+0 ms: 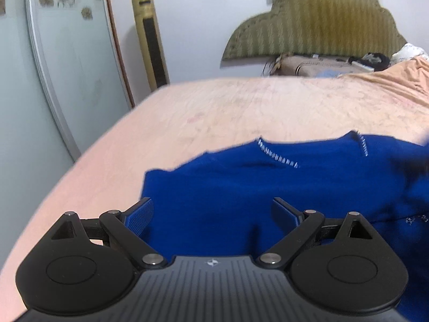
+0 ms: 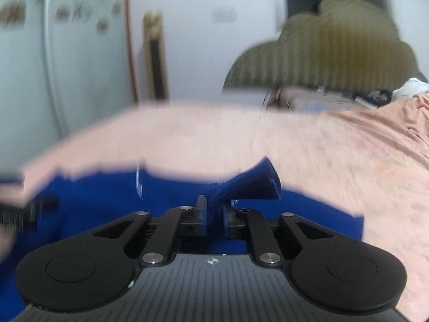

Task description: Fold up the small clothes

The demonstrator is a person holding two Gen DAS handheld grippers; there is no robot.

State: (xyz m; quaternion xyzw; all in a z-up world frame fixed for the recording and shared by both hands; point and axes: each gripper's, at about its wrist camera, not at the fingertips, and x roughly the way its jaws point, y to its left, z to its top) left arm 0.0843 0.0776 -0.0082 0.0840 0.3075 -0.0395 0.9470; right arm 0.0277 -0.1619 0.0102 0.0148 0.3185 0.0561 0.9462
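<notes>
The blue garment (image 1: 241,187) lies spread on the bed (image 1: 187,112), at the near edge of the pink sheet, directly ahead of both grippers. In the left wrist view its far hem runs unevenly from 9 o'clock to 3 o'clock across the middle of the picture, with a line of pale stitching near 12 o'clock of the cloth. It looks rumpled, not squared off; no finished fold can be made out.

The right gripper (image 2: 214,214) has its jaws clamped on a gathered strip of the garment. The strip rises from between the pads and flares out toward 1 o'clock, above the rest of the cloth. This view is blurred, so which part of the garment is pinched cannot be told.

The left gripper (image 1: 213,214) has its jaws wide apart, over the near left part of the cloth. Nothing is held between them.

Judgement: the task is at an early stage. One portion is lifted for a first fold; laying it over, flattening and further folds remain.

Beyond the bed stand a striped green headboard (image 1: 316,24) at 1 o'clock, and a gold tower fan (image 1: 150,40) at 11 o'clock.
</notes>
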